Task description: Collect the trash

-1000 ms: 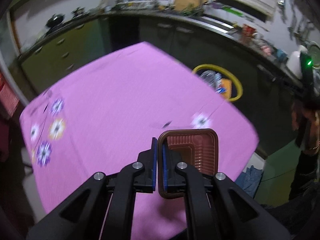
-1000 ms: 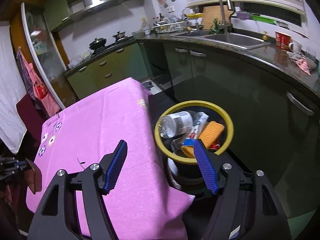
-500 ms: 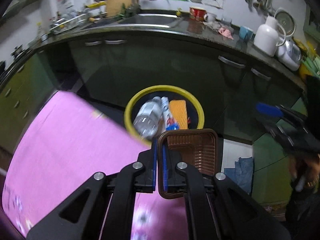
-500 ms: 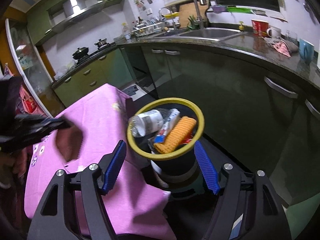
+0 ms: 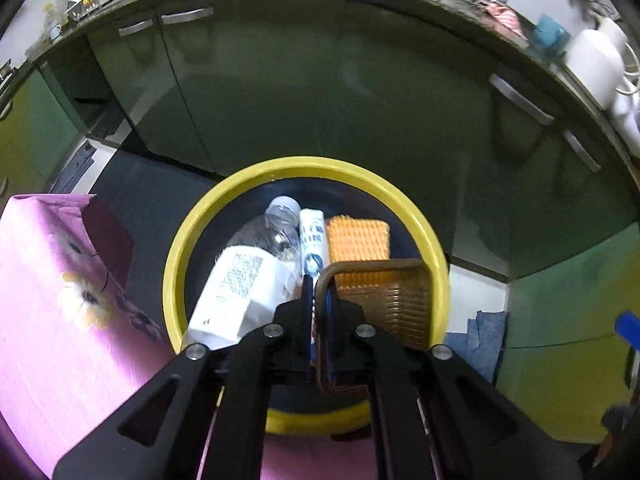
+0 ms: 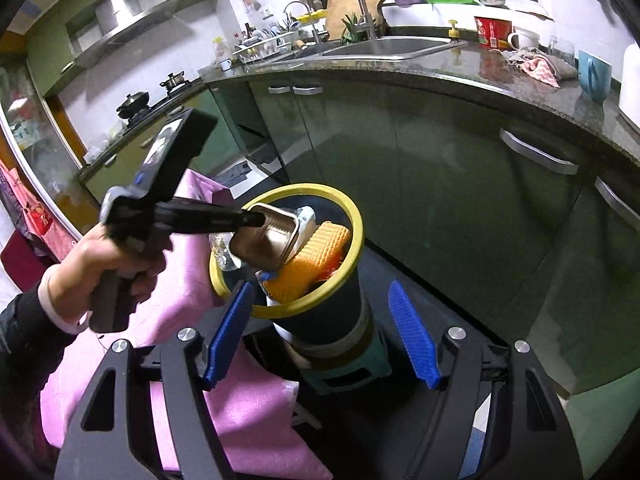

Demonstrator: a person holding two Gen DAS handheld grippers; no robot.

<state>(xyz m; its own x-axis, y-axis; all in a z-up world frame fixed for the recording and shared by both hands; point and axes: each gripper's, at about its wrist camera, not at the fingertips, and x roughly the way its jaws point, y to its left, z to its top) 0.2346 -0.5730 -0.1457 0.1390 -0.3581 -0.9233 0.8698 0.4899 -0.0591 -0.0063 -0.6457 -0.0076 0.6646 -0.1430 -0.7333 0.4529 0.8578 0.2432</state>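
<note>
My left gripper (image 5: 319,316) is shut on the rim of a brown plastic tray (image 5: 394,300) and holds it over the yellow-rimmed trash bin (image 5: 248,184). In the right wrist view the left gripper (image 6: 256,219) holds the tray (image 6: 270,242) just above the bin's rim (image 6: 356,224). The bin holds a clear plastic bottle (image 5: 244,276), a white tube (image 5: 313,240) and an orange sponge (image 5: 358,240). My right gripper (image 6: 320,334) is open and empty, in front of the bin.
The table with the pink flowered cloth (image 5: 52,312) stands left of the bin, also in the right wrist view (image 6: 240,408). Dark green kitchen cabinets (image 5: 320,88) and a counter with a sink (image 6: 384,46) run behind. A blue rag (image 5: 486,340) lies on the floor.
My left gripper has swung from over the pink table to above the bin, carrying the tray. The right gripper has stayed open near the bin.
</note>
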